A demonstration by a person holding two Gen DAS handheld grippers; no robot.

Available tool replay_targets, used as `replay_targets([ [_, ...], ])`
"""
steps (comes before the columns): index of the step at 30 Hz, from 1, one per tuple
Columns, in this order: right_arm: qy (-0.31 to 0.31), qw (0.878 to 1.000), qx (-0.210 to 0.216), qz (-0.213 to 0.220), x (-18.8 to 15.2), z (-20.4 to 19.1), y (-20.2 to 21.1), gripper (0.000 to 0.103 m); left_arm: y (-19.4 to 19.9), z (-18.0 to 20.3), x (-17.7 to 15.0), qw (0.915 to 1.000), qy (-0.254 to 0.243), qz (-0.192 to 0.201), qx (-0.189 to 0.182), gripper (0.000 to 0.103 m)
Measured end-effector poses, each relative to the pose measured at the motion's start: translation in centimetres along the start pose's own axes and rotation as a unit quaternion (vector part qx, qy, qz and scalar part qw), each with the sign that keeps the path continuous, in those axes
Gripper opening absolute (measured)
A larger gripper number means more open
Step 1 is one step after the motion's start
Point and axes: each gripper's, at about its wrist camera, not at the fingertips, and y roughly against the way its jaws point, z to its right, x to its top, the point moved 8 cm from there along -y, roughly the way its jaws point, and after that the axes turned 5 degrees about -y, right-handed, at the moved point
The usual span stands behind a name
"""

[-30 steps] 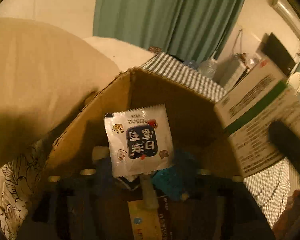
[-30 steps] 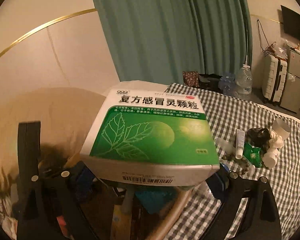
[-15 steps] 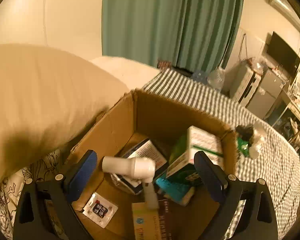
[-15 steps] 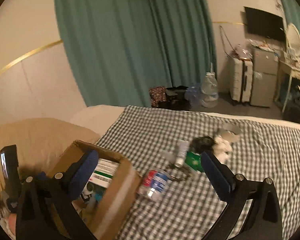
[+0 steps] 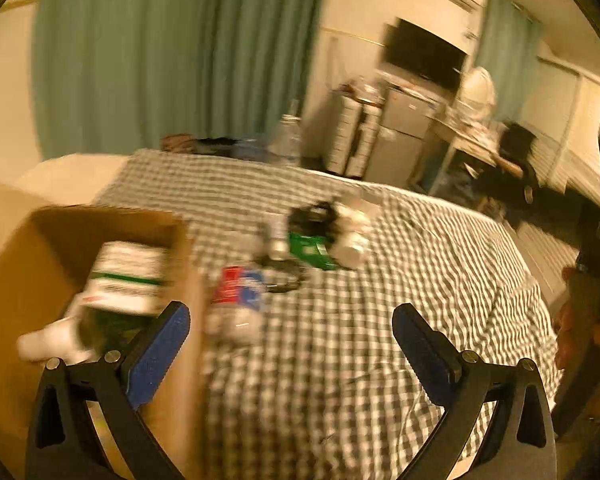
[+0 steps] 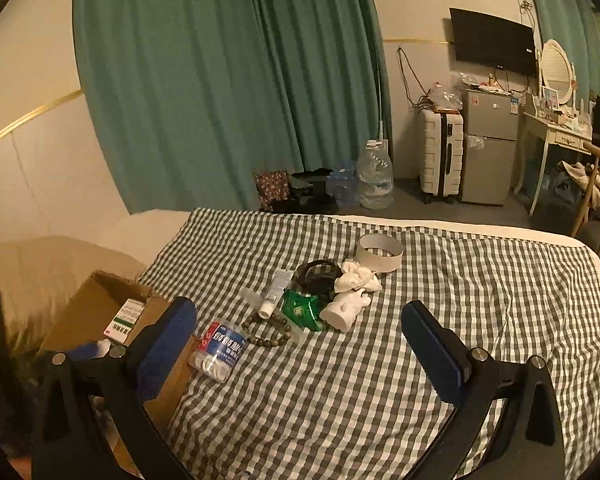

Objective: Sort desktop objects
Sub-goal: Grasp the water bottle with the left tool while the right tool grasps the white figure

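Both tools are over a bed covered with a checked sheet [image 6: 380, 360]. The left tool [image 5: 290, 344] is released: its jaws are opening, almost fully spread, and nothing is between them. Its picture is blurred. The right tool [image 6: 300, 340] is also released, with its blue pads [image 6: 164, 344] wide apart and only the sheet between them.

A cardboard box [image 6: 100, 304] stands at the left side of the bed, beside a pillow [image 6: 40, 264]. Inside the box a white and green medicine box [image 6: 126, 316] leans against the right wall, and in the left view something white [image 5: 48, 340] lies beside it.

The other things are on the sheet. A plastic jar with a blue and red label [image 6: 220, 346] lies on its side just beside the box. Near it lies a bead bracelet [image 6: 268, 330]. Behind the bracelet there is a white tube [image 6: 276, 292], a green packet [image 6: 300, 308], a white figurine [image 6: 346, 308], a dark ring-shaped thing [image 6: 318, 276], a crumpled white tissue [image 6: 356, 276] and a roll of tape [image 6: 380, 252]. These are close together, and several touch each other.

At the right edge of the left view a hand [image 5: 580, 320] shows.

Behind the bed hang green curtains [image 6: 220, 80]. On the floor stand a water bottle [image 6: 374, 176], a white suitcase [image 6: 440, 156] and a small fridge [image 6: 490, 144].
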Motion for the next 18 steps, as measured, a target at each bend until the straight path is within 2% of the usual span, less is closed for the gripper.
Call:
replay_targets([
  [3,-0.011,1.000,-0.009,-0.004,-0.6,1.2,-0.8,0.103,-4.2,1.9,0.0,0.9991,-0.033,-0.025,0.006,0.103],
  [8,-0.029,0.999,-0.018,-0.020,-1.4,3.7,-2.2,0.103,-10.9,1.6,-0.7,0.9949,-0.060,-0.069,0.041,0.103],
  [11,-0.055,0.998,-0.026,-0.029,-1.9,5.3,-2.9,0.103,-13.1,0.6,-0.8,0.9928,-0.066,-0.077,0.064,0.103],
  [14,-0.079,0.996,-0.020,-0.042,-2.4,6.5,-3.8,0.103,-15.1,-0.2,-1.3,0.9841,-0.117,-0.097,0.091,0.103],
  [16,-0.083,0.995,-0.018,-0.045,-2.5,6.8,-4.1,0.103,-16.1,-0.9,-2.0,0.9788,-0.141,-0.111,0.099,0.103],
  [18,-0.084,0.995,-0.017,-0.049,-2.6,7.1,-4.6,0.103,-16.6,-1.4,-2.3,0.9785,-0.140,-0.117,0.095,0.103],
])
